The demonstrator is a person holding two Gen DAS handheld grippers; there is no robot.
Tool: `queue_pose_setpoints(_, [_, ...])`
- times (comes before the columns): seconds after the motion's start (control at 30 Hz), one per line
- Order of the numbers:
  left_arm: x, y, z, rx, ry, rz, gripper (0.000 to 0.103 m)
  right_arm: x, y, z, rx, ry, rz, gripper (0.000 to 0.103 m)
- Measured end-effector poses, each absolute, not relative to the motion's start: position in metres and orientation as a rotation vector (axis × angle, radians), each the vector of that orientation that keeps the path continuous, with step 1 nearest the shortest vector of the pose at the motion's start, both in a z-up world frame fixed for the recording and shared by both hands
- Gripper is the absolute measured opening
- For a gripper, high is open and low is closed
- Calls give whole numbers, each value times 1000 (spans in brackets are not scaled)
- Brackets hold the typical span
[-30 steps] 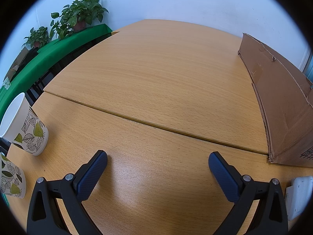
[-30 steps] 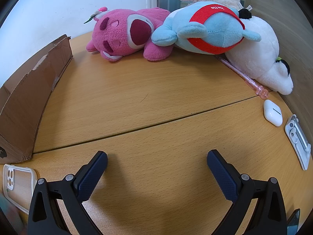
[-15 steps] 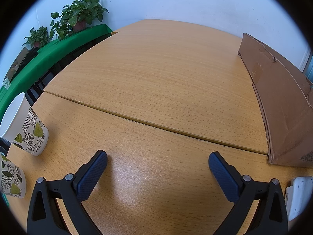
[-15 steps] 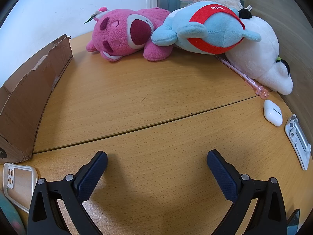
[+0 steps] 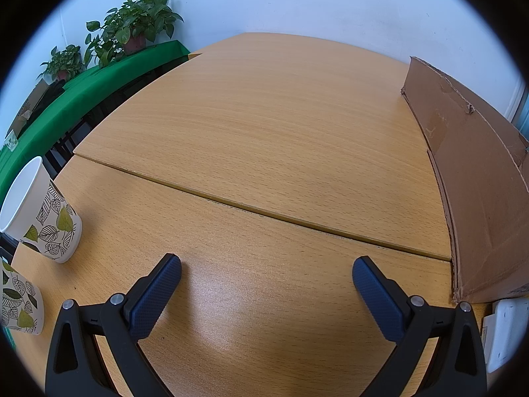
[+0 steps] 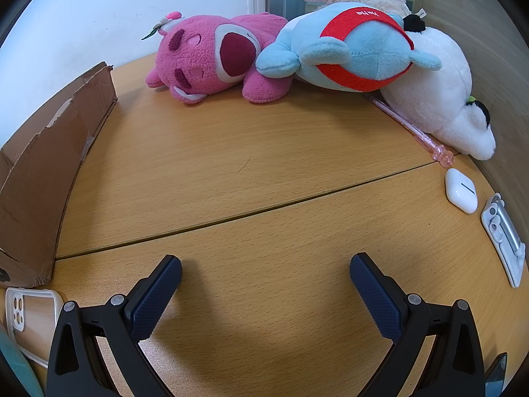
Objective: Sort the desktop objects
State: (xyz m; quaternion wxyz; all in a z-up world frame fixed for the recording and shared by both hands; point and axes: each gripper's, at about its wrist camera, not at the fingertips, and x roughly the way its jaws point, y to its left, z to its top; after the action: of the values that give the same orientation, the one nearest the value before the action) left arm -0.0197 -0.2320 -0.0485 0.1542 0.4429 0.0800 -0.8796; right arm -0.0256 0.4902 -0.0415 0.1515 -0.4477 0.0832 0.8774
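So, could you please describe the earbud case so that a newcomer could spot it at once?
Find the plush toys piled at the desk's far right, ending in the white plush. Just before it lies a pink pen; the earbud case sits off its tip: a small, glossy white pebble, unlike the flat grey stand beside it.

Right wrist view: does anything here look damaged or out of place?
The cardboard box at left has a torn, ragged top edge. A pink pen lies half tucked under the white plush toy.

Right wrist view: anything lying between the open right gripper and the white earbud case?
Nothing. In the right wrist view, only bare wooden tabletop lies between the right gripper and the earbud case. The pink pen lies beyond the case.
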Motion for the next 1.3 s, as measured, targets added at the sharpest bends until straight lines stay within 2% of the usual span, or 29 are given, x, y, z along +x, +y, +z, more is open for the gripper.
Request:
queue_pose_setpoints(0.67, [-20, -232, -49, 1270, 229, -2521, 103, -11, 486, -42, -1314, 269, 2453, 103])
queue_pose_setpoints(0.87, [-20, -231, -48, 1270, 229, -2521, 103, 36, 405, -2, -1209, -74, 2685, 103])
queue_pose_setpoints(1.03, [-20, -231, -48, 1270, 229, -2521, 103, 94, 330, 61, -1060, -203, 3054, 103])
queue_pose_setpoints(1.13, [-20, -231, -48, 1270, 229, -2521, 103, 107, 297, 69, -1150, -223, 3202, 103])
queue_pose_setpoints(1.3, [-20, -231, -48, 1269, 232, -2518, 103, 90, 255, 33, -1418, -258, 3203, 103])
